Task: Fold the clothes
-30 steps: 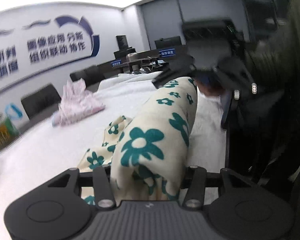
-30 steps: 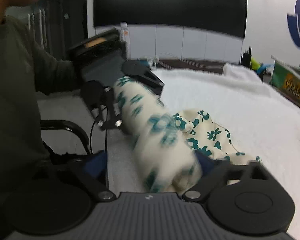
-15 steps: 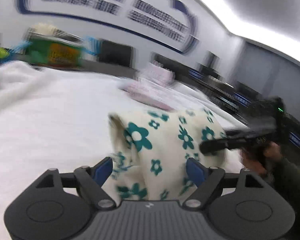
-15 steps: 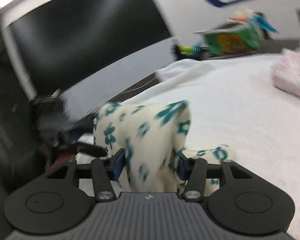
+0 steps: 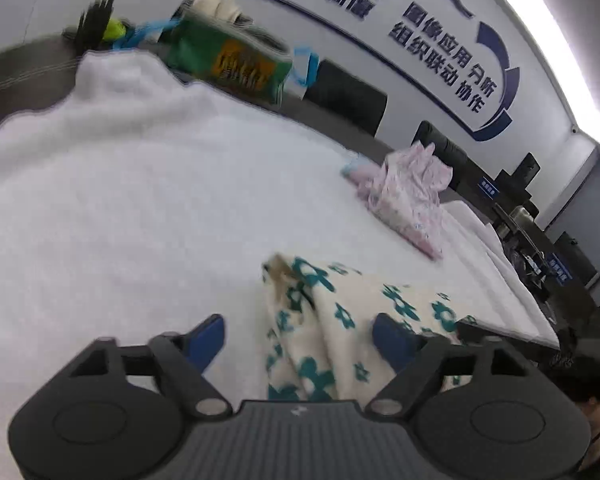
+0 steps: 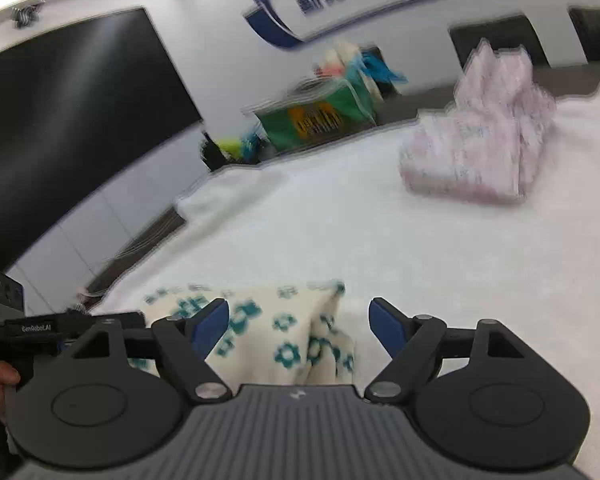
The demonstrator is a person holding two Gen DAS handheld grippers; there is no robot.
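Observation:
A cream garment with teal flowers (image 5: 340, 320) lies folded on the white cloth-covered table (image 5: 140, 220). My left gripper (image 5: 300, 332) is open, its blue fingers (image 5: 208, 334) spread either side of the garment's near end. In the right wrist view the same garment (image 6: 268, 328) lies between the open fingers of my right gripper (image 6: 300, 320). The left gripper's body shows at the left edge of the right wrist view (image 6: 60, 326). Neither gripper pinches the cloth.
A folded pink patterned garment (image 5: 404, 200) sits farther back on the table, also in the right wrist view (image 6: 484, 148). A green box (image 5: 228, 64) stands at the table's far edge. Dark chairs (image 5: 348, 96) line the wall.
Both grippers have opened and let go of the flowered garment, which has dropped from a raised hold to lie folded on the table. Both cameras have swung toward the wall.

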